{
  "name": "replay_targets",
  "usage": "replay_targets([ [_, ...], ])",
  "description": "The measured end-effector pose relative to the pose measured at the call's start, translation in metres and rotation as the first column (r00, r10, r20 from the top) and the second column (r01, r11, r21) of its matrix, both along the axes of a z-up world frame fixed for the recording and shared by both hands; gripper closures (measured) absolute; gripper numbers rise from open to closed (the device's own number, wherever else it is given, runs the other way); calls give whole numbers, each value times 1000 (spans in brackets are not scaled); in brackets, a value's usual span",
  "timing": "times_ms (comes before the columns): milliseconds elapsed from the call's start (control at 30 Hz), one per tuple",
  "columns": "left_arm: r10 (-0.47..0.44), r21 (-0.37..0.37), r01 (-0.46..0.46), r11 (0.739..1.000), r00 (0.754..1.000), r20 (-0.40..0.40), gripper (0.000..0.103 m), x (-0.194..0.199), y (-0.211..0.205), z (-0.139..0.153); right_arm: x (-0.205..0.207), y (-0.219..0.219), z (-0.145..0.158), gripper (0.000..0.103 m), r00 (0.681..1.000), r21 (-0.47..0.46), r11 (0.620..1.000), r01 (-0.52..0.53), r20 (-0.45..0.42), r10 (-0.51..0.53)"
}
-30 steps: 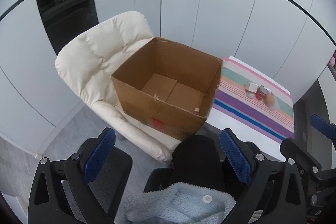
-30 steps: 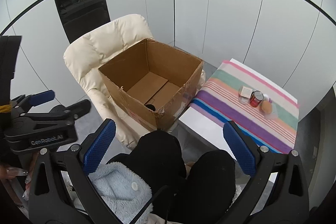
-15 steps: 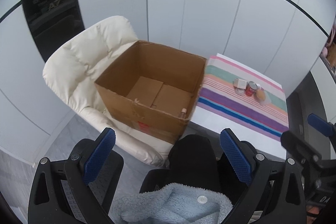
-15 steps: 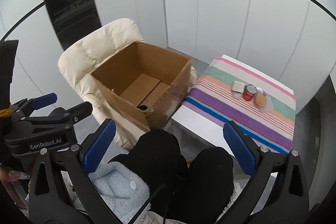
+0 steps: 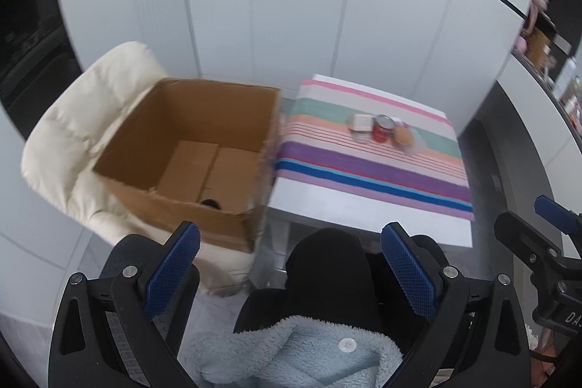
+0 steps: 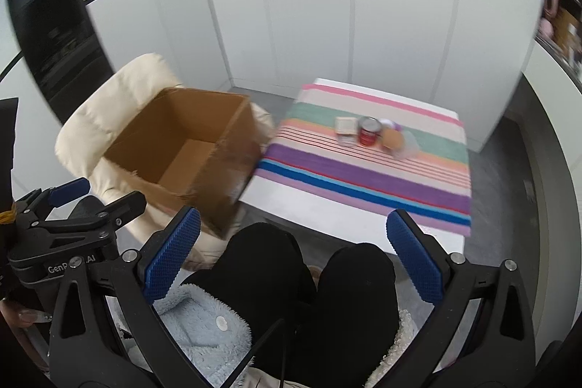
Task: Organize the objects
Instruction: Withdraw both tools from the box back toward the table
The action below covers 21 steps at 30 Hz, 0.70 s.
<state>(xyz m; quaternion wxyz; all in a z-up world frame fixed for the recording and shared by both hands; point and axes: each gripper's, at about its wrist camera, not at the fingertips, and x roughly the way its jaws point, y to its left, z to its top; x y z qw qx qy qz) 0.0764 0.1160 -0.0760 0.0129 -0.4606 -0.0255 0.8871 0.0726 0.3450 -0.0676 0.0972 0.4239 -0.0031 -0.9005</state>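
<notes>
An open cardboard box point(image 5: 196, 148) point(image 6: 182, 148) stands on a cream armchair point(image 5: 83, 119) point(image 6: 105, 119); a small dark object point(image 5: 211, 204) lies on its floor. On the striped cloth of a white table point(image 5: 363, 206) point(image 6: 327, 206) stand a small pale box point(image 5: 360, 124) point(image 6: 345, 126), a red can point(image 5: 382, 130) point(image 6: 369, 132) and a round tan object point(image 5: 403, 135) point(image 6: 392, 138). My left gripper point(image 5: 291, 273) and right gripper point(image 6: 291, 253) are both open and empty, held above the person's lap, well short of the table.
The person's black-clad knees point(image 6: 298, 279) and a pale blue fleece point(image 5: 298, 351) fill the foreground. White wall panels stand behind table and chair. Dark shelving point(image 6: 47, 35) is at the far left. Grey floor point(image 6: 509, 206) lies right of the table.
Both views have swung to the right: the box and chair have slid left and the table with its objects has come toward the middle. Both grippers stay open.
</notes>
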Motion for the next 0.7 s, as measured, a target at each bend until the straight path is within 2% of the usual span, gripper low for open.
replay_targets([
  [367,-160,26,159,987,986,36,2,-22,67,-19,5,83,-21,0,974,-6,975,220,58,-219],
  [467,-182,50,179,983,981,67,2,-30,79,-30,6,101,-27,0,963,-23,965,262,70,-260],
  [567,-184,29,182,983,980,79,3,-37,88,-39,2,119,-36,0,954,-60,954,292,85,-287],
  [700,-180,23,178,984,980,84,3,-49,96,-48,-6,137,-48,0,942,-53,943,329,88,-324],
])
